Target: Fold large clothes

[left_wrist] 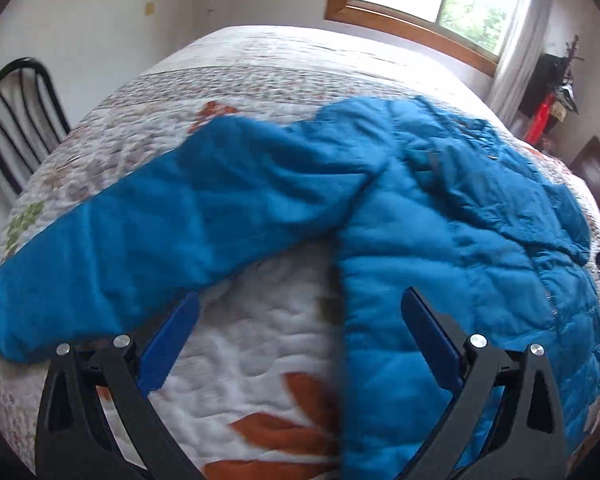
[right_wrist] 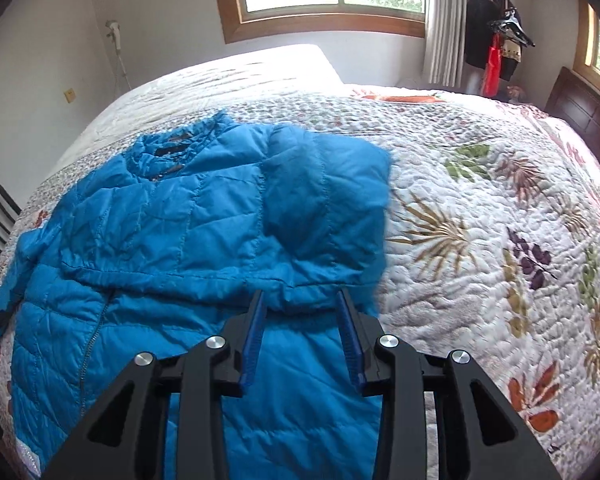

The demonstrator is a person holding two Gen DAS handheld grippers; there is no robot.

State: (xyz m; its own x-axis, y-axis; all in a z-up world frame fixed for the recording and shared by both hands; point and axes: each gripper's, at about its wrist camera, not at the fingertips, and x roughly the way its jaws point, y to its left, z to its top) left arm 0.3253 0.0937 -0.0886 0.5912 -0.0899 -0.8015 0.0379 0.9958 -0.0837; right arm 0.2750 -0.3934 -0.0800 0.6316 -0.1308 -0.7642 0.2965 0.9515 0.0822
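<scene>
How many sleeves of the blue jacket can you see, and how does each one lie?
2. One sleeve stretches out flat on the quilt, away from the jacket body. The other sleeve is folded across the jacket's chest.

My left wrist camera looked down over the blue jacket (left_wrist: 440, 216) from close; my right did likewise, both sharing the quilted bed (right_wrist: 480, 240).

Quilted bed (right_wrist: 480, 208), wood-framed window (right_wrist: 324, 20), white walls.

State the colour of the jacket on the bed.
Bright blue, quilted; the jacket shows best in the right wrist view.
</scene>
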